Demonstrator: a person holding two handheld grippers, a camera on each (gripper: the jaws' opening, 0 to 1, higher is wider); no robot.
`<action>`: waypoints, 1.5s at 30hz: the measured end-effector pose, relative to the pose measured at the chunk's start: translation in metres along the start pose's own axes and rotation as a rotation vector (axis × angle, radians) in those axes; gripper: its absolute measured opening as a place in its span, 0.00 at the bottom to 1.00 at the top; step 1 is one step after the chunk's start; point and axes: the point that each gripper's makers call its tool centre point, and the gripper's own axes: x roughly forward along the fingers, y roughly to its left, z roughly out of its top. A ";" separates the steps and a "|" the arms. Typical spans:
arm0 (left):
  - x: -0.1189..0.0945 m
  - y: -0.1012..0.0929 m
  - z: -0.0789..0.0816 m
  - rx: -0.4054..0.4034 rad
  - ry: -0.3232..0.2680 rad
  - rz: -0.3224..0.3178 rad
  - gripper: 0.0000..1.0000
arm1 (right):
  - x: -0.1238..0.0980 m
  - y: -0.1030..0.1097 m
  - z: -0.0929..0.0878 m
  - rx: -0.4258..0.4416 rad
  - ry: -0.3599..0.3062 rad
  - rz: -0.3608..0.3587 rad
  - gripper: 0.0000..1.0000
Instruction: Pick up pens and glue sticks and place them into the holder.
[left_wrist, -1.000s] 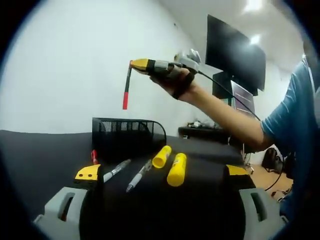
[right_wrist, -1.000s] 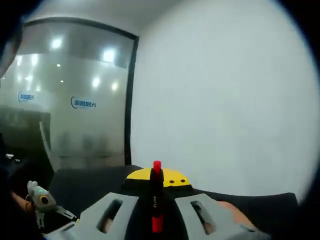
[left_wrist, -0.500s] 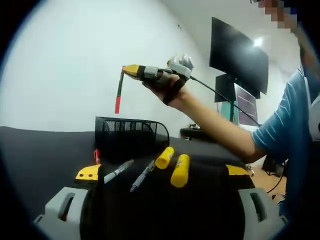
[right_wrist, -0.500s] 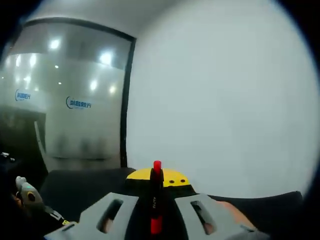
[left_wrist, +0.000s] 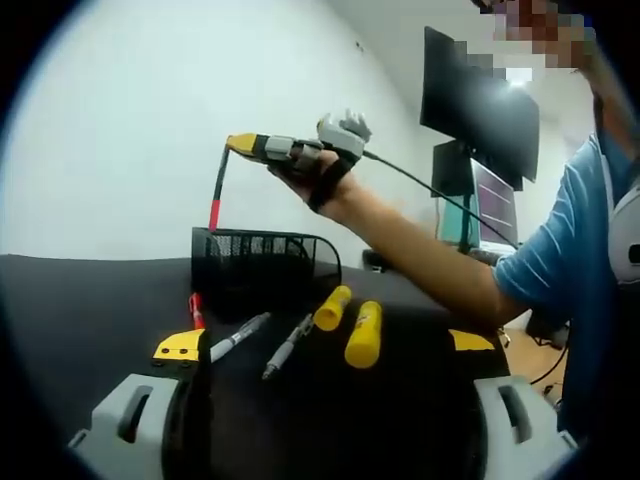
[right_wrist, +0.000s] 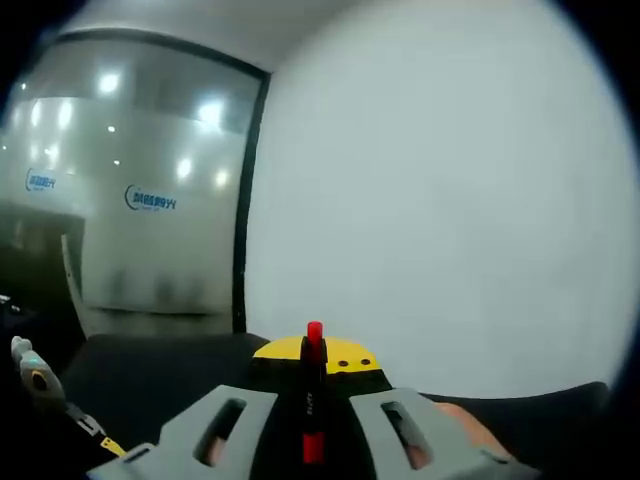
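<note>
A black mesh holder (left_wrist: 265, 266) stands at the back of the dark table (left_wrist: 90, 320). In front of it lie two yellow glue sticks (left_wrist: 333, 307) (left_wrist: 364, 333), two silver pens (left_wrist: 238, 337) (left_wrist: 287, 346) and a red pen (left_wrist: 196, 310). My left gripper (left_wrist: 320, 345) is low at the near edge, open, with nothing between its wide-set jaws. My right gripper (left_wrist: 243, 145), in a person's hand, is shut on a black pen with a red cap (left_wrist: 217, 190). The pen hangs red end down just above the holder's left rim. From the right gripper (right_wrist: 313, 355) itself, the pen (right_wrist: 313, 400) stands clamped between the jaws.
A white wall (left_wrist: 120, 120) is behind the table. A dark monitor (left_wrist: 470, 95) hangs at the right, above a low cabinet. The person's arm and blue sleeve (left_wrist: 570, 250) cross the right side. A glass partition (right_wrist: 140, 200) stands to the left of the wall.
The right gripper has carried the red-capped pen left and down, from high over the holder's middle to just above its left rim. The left gripper has stayed open.
</note>
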 end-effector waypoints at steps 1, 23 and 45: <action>0.000 0.000 0.000 0.000 0.001 0.002 0.92 | 0.000 0.001 0.000 0.000 0.000 0.004 0.02; 0.000 0.006 -0.006 0.002 0.028 0.030 0.88 | -0.001 0.010 -0.019 -0.007 0.151 0.031 0.02; 0.000 0.005 -0.009 0.006 0.039 0.030 0.87 | -0.011 0.013 -0.067 -0.025 0.413 0.056 0.02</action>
